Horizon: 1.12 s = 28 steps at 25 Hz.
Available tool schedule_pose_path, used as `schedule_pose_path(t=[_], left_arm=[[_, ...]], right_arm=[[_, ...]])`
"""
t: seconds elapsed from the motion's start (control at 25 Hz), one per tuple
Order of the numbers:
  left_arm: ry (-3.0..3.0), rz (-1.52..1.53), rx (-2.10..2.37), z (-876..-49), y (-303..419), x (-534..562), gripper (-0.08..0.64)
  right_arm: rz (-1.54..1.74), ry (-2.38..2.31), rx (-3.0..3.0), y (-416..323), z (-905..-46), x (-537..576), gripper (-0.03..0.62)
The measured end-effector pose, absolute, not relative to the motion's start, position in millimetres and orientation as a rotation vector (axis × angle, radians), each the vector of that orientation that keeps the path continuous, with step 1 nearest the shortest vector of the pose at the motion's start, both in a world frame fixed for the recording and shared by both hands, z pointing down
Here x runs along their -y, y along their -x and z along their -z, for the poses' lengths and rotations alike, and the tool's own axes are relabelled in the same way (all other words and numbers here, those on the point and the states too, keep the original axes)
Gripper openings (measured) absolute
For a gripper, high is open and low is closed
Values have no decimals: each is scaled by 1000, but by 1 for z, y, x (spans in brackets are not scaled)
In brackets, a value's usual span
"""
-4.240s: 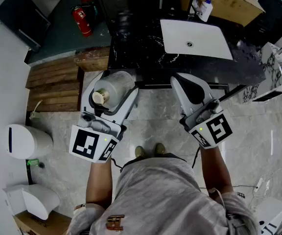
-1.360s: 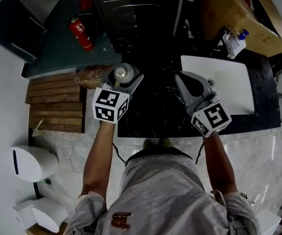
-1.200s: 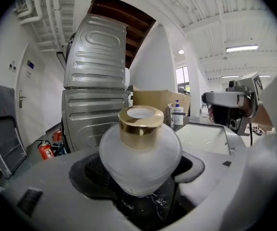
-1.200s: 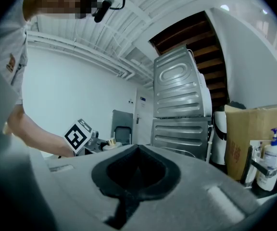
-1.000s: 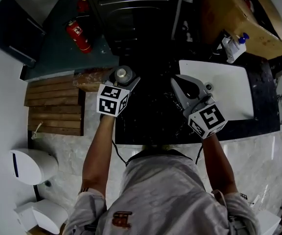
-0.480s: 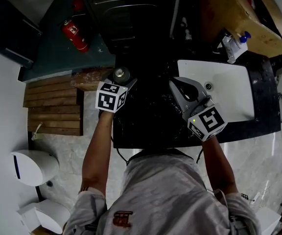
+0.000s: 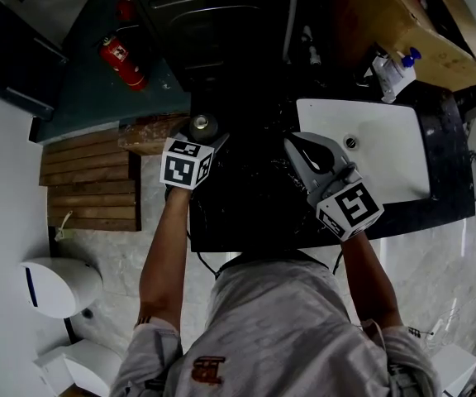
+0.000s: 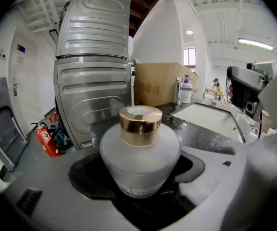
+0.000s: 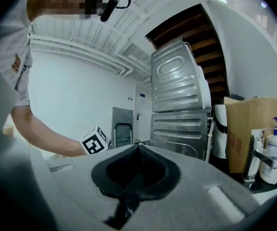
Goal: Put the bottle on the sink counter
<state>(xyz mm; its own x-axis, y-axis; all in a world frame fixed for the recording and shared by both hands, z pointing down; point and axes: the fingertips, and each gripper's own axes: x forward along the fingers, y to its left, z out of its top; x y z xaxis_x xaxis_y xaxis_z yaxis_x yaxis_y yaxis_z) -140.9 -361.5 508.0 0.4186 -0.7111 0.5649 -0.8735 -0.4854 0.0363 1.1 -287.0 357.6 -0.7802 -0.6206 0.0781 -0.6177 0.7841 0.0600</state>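
Observation:
A frosted white bottle with a gold cap (image 8: 139, 153) stands upright between the jaws of my left gripper (image 8: 143, 179), its base down on the black marble sink counter (image 7: 246, 205). The jaw pads press on both sides of the round body, so the gripper is shut on it. From the head view only the bottle's cap (image 7: 202, 126) shows, beyond the left gripper (image 7: 203, 137) at the counter's far left corner. My right gripper (image 7: 296, 141) hovers over the counter beside the white basin (image 7: 378, 151). In the right gripper view its jaws (image 9: 138, 148) are shut, nothing between them.
A metal appliance (image 7: 213, 15) stands behind the counter. A soap dispenser (image 7: 391, 73) and a cardboard box (image 7: 395, 15) sit behind the basin. On the floor to the left are a red fire extinguisher (image 7: 122, 60), a wooden pallet (image 7: 89, 180) and a white bin (image 7: 56, 286).
My left gripper has sunk with the bottle toward the counter's far left corner and now looks smaller from above. The right gripper has stayed about where it was.

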Motion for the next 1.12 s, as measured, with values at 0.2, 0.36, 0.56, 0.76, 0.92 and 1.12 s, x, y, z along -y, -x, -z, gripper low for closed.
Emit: schedule_pose_path(t=[0.2, 0.36, 0.56, 0.76, 0.92, 1.12], left_arm=[[-2372, -670, 1408, -501, 144, 361, 363], [-2388, -635, 1448, -490, 149, 354, 371], [-2432, -527, 1521, -452, 152, 336, 371], [-2534, -345, 1583, -389, 143, 309, 371], [-2666, -171, 1585, -338, 124, 280, 344], [-2772, 37, 1550, -291, 101, 247, 240]], right_arm=[[40, -1003, 2874, -4, -359, 285, 0], [43, -999, 2876, -4, -357, 282, 0], [56, -985, 2892, 0, -352, 277, 0], [72, -957, 2935, 7, -337, 270, 0], [97, -921, 2980, 14, -322, 258, 0], [134, -882, 3028, 22, -306, 242, 0]])
